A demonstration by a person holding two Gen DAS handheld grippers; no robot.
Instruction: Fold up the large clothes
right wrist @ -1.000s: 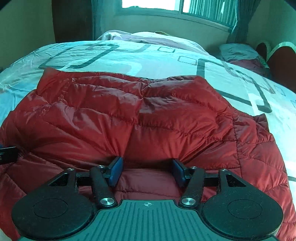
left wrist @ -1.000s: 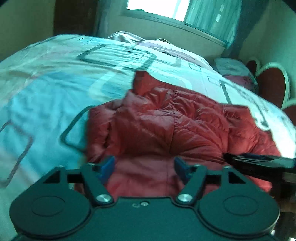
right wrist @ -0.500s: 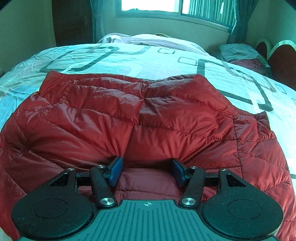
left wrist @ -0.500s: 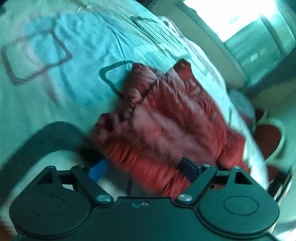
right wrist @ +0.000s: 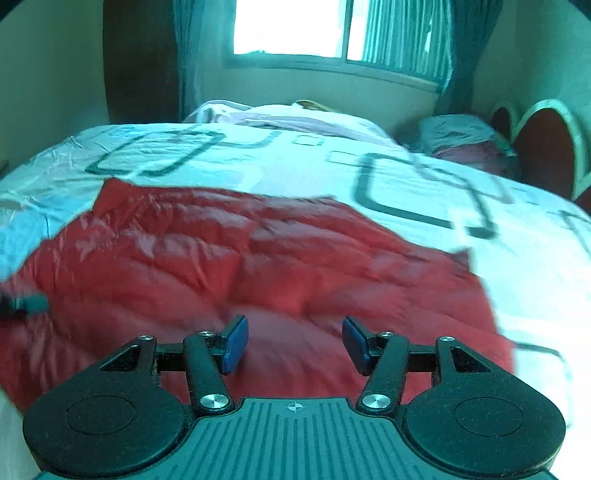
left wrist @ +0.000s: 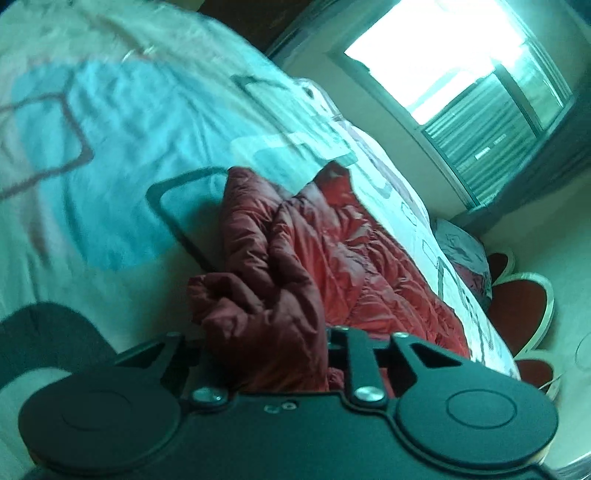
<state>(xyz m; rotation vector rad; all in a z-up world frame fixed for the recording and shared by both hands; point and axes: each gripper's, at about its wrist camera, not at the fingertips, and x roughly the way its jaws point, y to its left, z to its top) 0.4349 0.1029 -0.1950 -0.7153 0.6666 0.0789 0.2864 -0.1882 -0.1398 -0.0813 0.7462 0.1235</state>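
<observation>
Now we've got the L claw (left wrist: 264, 354) just closed on a bunched edge of the red jacket (left wrist: 332, 258), w/ the R claw (right wrist: 293, 343) open above it on the bed (right wrist: 295, 173).

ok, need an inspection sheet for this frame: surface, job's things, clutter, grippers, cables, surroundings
Surface: bed with white and light-blue patterned cover.
Job's things: red quilted puffer jacket spread on the cover; one edge bunched up.
Clutter: grey pillow at the far right corner; pale bedding heaped at the far end.
Grippers: left gripper has just been closing, jacket fabric bunched between its jaws; right gripper open, above the jacket.
Cables: nothing seen.
Surroundings: bright window, dark curtains, red scalloped headboard.
</observation>
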